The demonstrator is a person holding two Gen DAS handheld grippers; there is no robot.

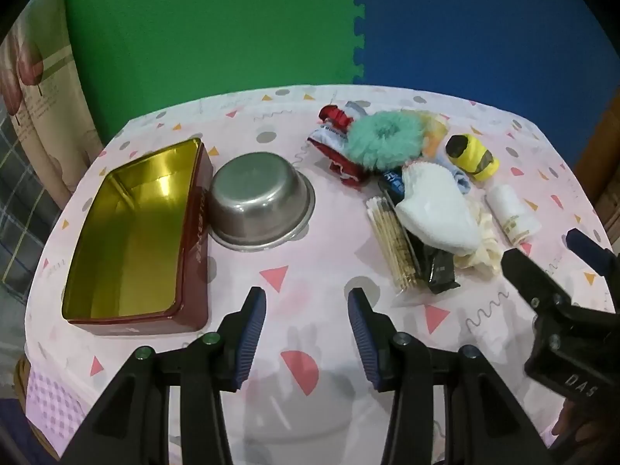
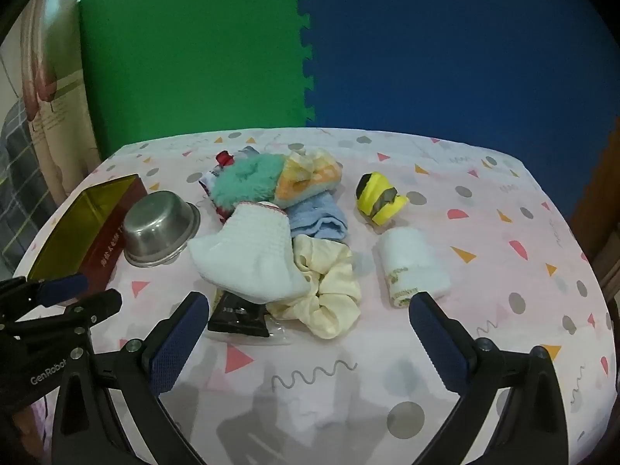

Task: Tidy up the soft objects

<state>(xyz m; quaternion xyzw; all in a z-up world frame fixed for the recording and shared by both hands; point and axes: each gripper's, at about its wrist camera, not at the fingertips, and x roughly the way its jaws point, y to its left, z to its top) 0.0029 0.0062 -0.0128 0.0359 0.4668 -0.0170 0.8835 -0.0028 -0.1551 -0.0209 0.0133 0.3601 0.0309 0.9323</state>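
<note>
Nothing is sorted yet: both grippers, left (image 1: 307, 312) and right (image 2: 308, 314), hover spread and empty before the pile, sock (image 2: 248, 257) nearest (tin (image 1: 128, 232) empty), so next is probably pinching it.

Green (image 1: 209, 27) and blue foam wall (image 1: 484, 27)
</note>
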